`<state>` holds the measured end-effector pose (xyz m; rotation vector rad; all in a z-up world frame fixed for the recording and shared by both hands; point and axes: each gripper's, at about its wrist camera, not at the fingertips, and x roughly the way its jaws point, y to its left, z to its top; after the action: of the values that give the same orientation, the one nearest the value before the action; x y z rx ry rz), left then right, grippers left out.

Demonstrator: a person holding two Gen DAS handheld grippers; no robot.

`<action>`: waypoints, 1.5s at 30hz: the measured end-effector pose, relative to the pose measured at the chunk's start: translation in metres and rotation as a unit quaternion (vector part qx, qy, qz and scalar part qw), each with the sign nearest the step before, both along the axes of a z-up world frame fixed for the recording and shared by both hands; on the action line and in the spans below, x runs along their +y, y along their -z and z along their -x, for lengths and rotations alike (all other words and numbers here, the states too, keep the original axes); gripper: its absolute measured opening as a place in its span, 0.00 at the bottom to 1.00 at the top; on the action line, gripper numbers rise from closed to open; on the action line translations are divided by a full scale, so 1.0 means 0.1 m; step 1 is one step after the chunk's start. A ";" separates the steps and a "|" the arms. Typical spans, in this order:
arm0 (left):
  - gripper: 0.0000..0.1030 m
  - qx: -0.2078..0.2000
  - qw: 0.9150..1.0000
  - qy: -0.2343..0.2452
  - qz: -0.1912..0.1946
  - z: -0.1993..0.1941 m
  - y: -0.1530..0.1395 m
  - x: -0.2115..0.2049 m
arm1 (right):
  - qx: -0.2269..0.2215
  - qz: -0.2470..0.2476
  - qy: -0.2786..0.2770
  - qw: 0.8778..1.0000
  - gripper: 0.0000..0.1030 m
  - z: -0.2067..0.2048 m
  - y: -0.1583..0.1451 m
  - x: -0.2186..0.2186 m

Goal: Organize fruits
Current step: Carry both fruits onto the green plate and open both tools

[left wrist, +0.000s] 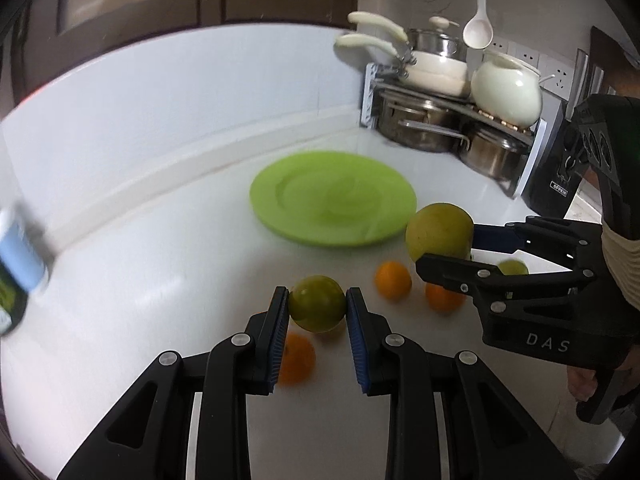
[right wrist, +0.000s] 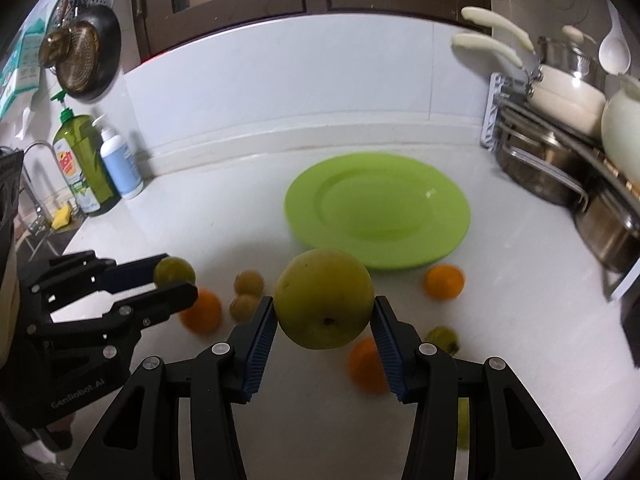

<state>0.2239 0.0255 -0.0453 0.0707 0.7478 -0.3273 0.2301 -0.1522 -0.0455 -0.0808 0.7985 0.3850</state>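
My left gripper point(left wrist: 317, 295) is shut on a small green fruit point(left wrist: 316, 309), held just above the white counter; in the right wrist view this gripper point(right wrist: 178, 276) and its fruit point(right wrist: 173, 270) sit at the left. My right gripper point(right wrist: 324, 305) is shut on a large yellow-green fruit point(right wrist: 324, 298), also off the counter and in front of the light green plate point(right wrist: 376, 208). From the left wrist view the right gripper point(left wrist: 447, 249) carries that fruit point(left wrist: 438, 230) beside the plate point(left wrist: 280, 204). Nothing lies on the plate.
Oranges point(right wrist: 444, 282) point(right wrist: 202, 310) point(right wrist: 366, 364), two small brownish fruits point(right wrist: 248, 282) and another small green fruit point(right wrist: 442, 338) lie loose on the counter. A rack of pots point(right wrist: 560, 168) stands at the right. Soap bottles point(right wrist: 86, 164) and a tap stand at the left.
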 end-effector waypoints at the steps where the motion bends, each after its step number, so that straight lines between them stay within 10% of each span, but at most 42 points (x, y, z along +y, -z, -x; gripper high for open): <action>1: 0.28 -0.003 1.000 0.005 -0.002 -0.05 -0.03 -0.03 | -0.004 0.004 0.002 1.000 0.48 -0.03 -0.02 -0.01; 23: 0.28 0.075 0.992 0.079 -0.056 -1.57 0.18 -0.47 | 0.082 0.064 -0.002 0.995 0.48 -1.35 0.10 0.08; 45: 0.37 0.123 0.985 0.099 -0.066 -1.90 0.46 -0.58 | 0.138 0.089 -0.029 0.986 0.48 -1.79 0.44 0.07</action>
<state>0.4143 -0.0324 -0.0916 0.2333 1.0103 -0.4807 0.4094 -0.1454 -0.0894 -0.2213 1.1063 0.3845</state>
